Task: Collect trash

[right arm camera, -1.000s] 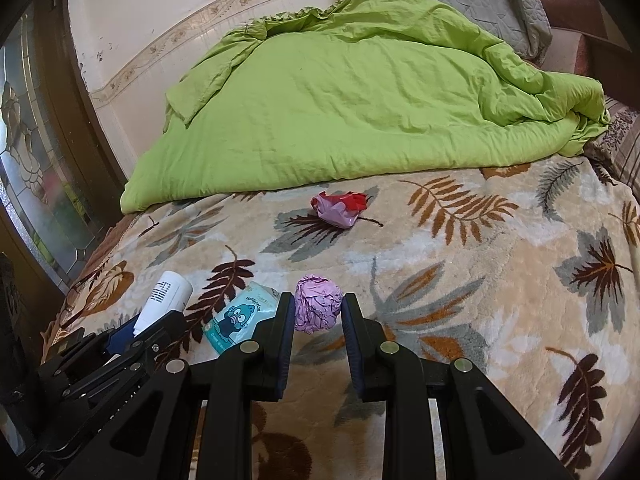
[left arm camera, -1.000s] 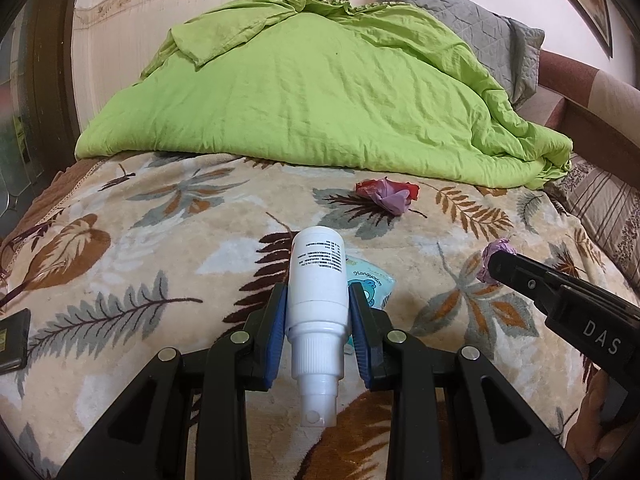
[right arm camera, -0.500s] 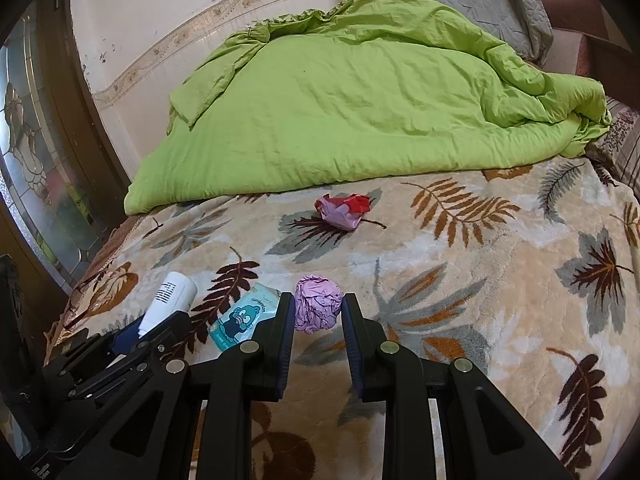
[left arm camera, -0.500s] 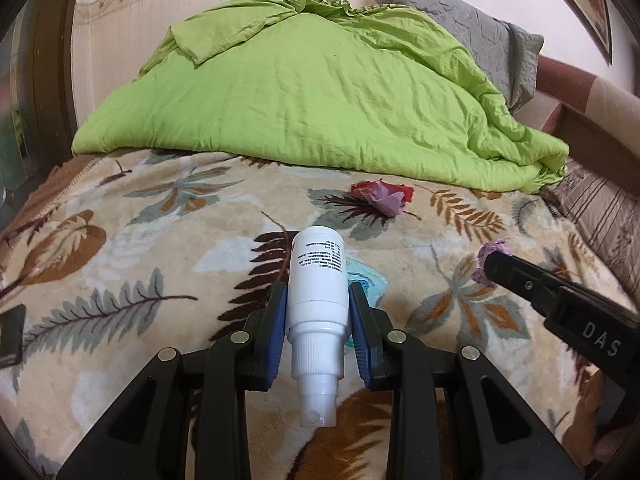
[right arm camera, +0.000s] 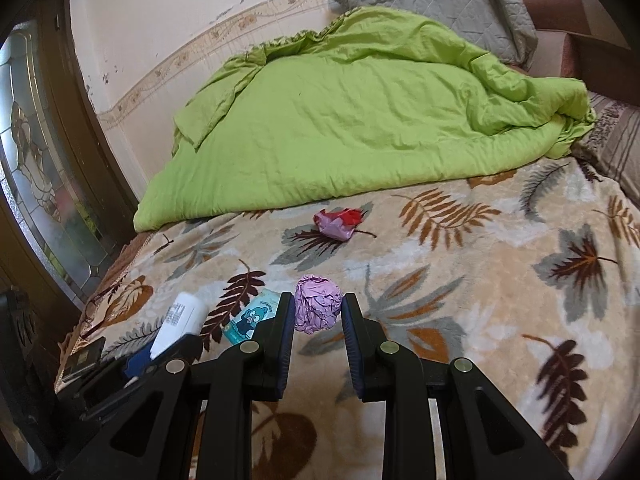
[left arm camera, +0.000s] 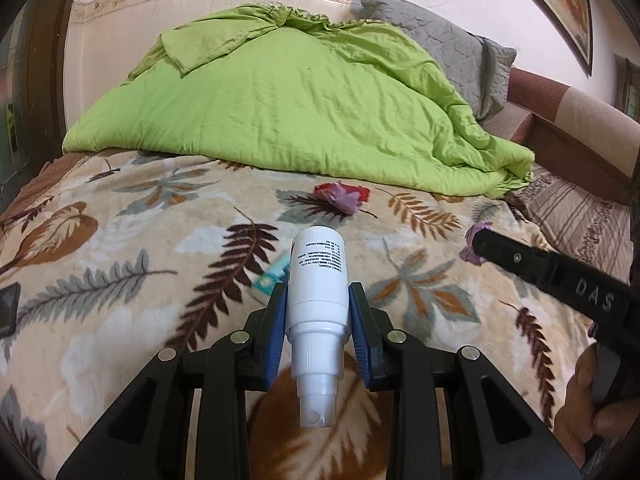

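Observation:
My left gripper (left arm camera: 318, 300) is shut on a white spray bottle (left arm camera: 318, 280), nozzle toward the camera, held above the leaf-patterned blanket (left arm camera: 120, 264). My right gripper (right arm camera: 318, 310) is shut on a crumpled purple paper ball (right arm camera: 318, 308); the ball (left arm camera: 474, 240) also peeks past the right gripper's black finger in the left wrist view. A teal wipes packet (right arm camera: 252, 318) lies on the blanket below both grippers, mostly hidden behind the bottle in the left wrist view. A red and purple crumpled wrapper (right arm camera: 338, 222) lies farther up the bed.
A green quilt (left arm camera: 288, 104) is heaped across the far half of the bed, with a grey pillow (right arm camera: 440, 4) behind it. A dark flat object (left arm camera: 9, 308) lies at the bed's left edge. A stained-glass door (right arm camera: 36, 160) stands to the left. A hand (left arm camera: 588, 408) holds the right gripper.
Both grippers have lifted and drawn back from the bed with their items; the teal packet has slid further behind the bottle in the left wrist view.

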A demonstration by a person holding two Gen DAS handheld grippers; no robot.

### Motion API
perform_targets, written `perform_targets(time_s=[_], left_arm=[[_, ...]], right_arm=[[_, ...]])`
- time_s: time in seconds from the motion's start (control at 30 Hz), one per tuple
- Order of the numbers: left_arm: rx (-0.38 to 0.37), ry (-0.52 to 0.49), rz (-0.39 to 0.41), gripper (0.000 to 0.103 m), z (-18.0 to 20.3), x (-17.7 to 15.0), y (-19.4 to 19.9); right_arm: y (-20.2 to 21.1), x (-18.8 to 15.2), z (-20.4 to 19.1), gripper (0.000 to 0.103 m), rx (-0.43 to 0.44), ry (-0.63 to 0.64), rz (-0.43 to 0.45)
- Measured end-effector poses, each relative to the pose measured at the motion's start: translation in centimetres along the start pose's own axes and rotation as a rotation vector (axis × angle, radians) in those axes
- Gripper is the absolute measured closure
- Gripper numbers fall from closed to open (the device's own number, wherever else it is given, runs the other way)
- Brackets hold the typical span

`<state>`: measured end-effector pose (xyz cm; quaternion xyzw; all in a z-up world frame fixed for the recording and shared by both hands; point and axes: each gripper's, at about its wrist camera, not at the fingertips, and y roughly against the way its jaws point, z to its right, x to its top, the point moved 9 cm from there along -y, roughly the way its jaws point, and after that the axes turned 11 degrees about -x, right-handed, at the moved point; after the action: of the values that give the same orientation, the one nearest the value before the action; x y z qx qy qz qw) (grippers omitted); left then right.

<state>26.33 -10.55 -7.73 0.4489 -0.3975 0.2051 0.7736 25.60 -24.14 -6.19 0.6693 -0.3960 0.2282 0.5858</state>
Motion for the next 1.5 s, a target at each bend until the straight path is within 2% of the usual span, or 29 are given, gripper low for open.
perform_targets(time_s=[0.13, 0.4, 0.57, 0.87, 1.1, 1.5], left_arm=[[-0.034, -0.025, -0.009, 0.074, 1.7, -1.3, 1.4], [-0.069, -0.065, -0.053, 0.074, 5.1, -4.8, 3.3], [-0.027, -0.101, -0.059, 0.074, 6.5, -6.3, 4.4], [0.044, -0.165, -0.049, 0.074, 7.5, -7.8, 6.2], [0.060, -0.190, -0.043, 0.074, 7.9, -8.0, 6.7], [0.072, -0.203, -0.036, 0.074, 7.8, -7.9, 6.8]], right_arm=[[2.3, -0.9, 1.4, 0.077, -0.012, -0.024, 0.007], [6.1, -4.6, 4.9, 0.077, 0.001, -0.109, -0.049], [7.8, -6.1, 6.6, 0.077, 0.008, -0.146, -0.070], [10.3, -7.4, 7.4, 0.077, 0.012, -0.117, -0.055], [11.3, -7.8, 6.3, 0.077, 0.007, -0.050, -0.026], [11.4, -8.0, 6.4, 0.077, 0.009, -0.055, -0.031]])
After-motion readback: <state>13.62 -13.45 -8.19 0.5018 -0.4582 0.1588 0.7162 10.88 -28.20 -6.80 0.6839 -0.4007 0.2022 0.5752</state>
